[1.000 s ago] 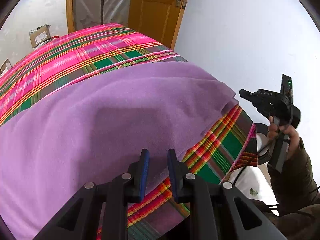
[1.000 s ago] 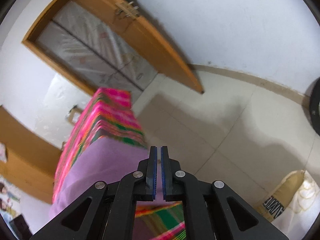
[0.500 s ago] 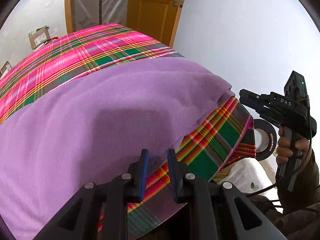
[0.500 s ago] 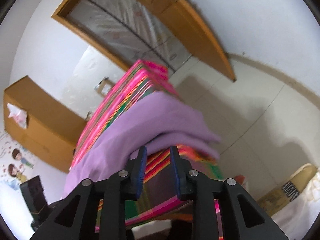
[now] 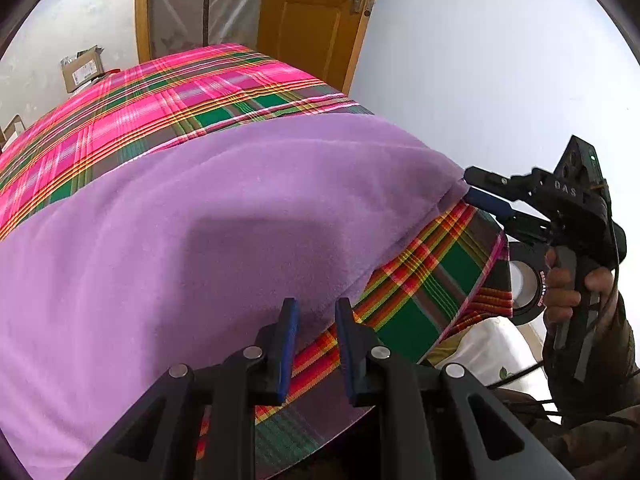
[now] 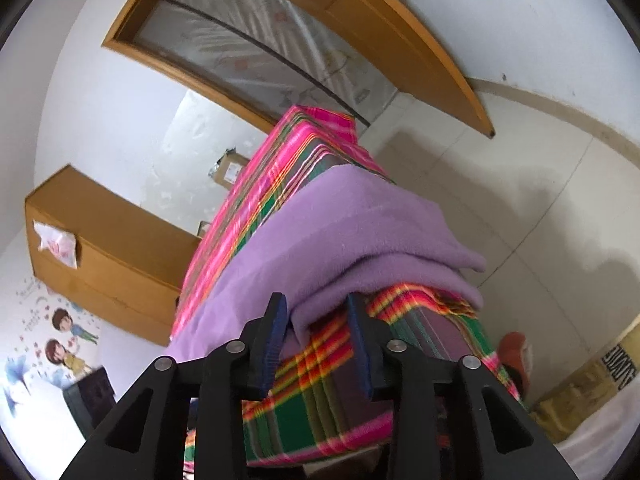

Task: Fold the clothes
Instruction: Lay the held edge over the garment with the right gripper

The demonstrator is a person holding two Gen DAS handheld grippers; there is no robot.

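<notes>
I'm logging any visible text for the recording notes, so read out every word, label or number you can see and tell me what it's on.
"DAS": white letters on the body of the right gripper.
Tape roll: small print along its rim, too small to read.
Cardboard box: white shipping label, too blurred to read.
Sack: dark block lettering, turned sideways and cut off, not readable.
Wall stickers: faint writing above the cartoon figures, illegible.

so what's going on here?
A person with two handheld grippers is folding a purple fleece garment on a plaid-covered table. The left gripper hangs open over the garment's near edge. The right gripper has just been opening, with the folded corner between its pads, not yet pinched.
</notes>
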